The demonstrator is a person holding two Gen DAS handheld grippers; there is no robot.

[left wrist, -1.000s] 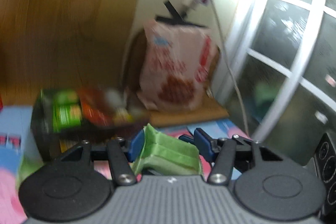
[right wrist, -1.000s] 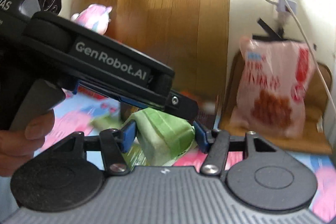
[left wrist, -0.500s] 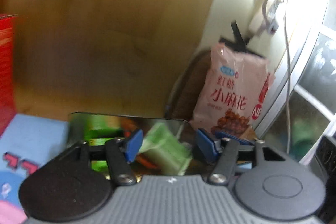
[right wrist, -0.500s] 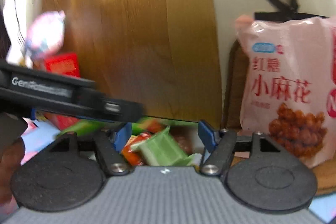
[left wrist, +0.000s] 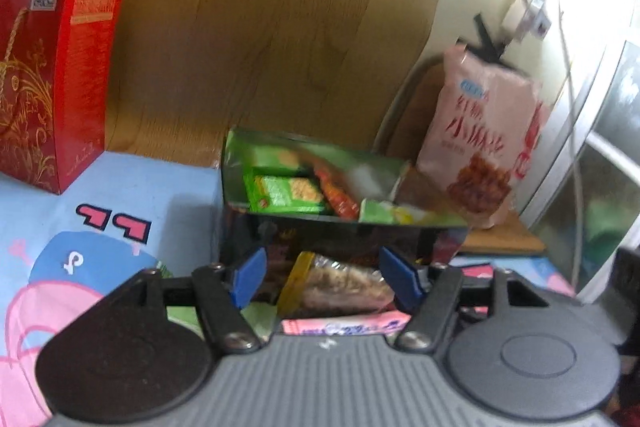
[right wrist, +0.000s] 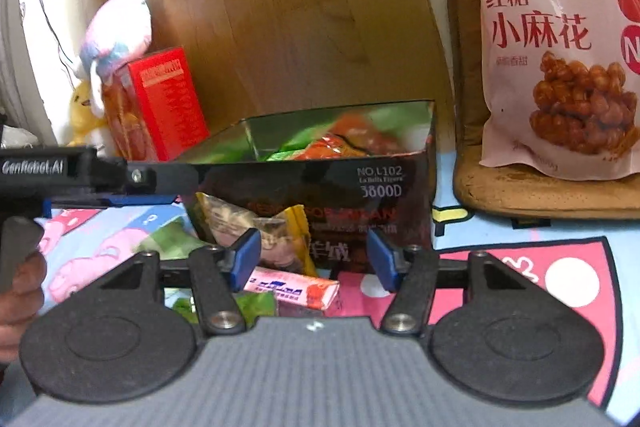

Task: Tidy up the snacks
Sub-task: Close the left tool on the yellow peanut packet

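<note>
A dark open box [left wrist: 344, 235] stands on the cartoon mat, holding a green cracker pack [left wrist: 286, 193], an orange pack and pale green packs. My left gripper [left wrist: 324, 279] hangs low in front of it, jaws opening; a clear yellow-edged snack packet [left wrist: 340, 283] lies between the pads, untouched. In the right wrist view that packet [right wrist: 256, 223] leans on the box [right wrist: 360, 187]. My right gripper [right wrist: 314, 259] is just behind it, jaws closing, its pads pressing on nothing. A pink stick pack [right wrist: 296, 289] lies under it. The left gripper's fingers [right wrist: 140, 200] reach in from the left.
A large pink snack bag [right wrist: 560, 47] leans on a brown cushion [right wrist: 540, 191] at the right. A red carton [left wrist: 52, 79] and a plush toy [right wrist: 116, 31] stand at the left by a wooden board. Green packs lie on the mat [right wrist: 520, 275]. A hand [right wrist: 20, 279] is at the left edge.
Both grippers carried pale green packs over the box. Now neither has one between its jaws, and both have sunk to the mat in front of the box.
</note>
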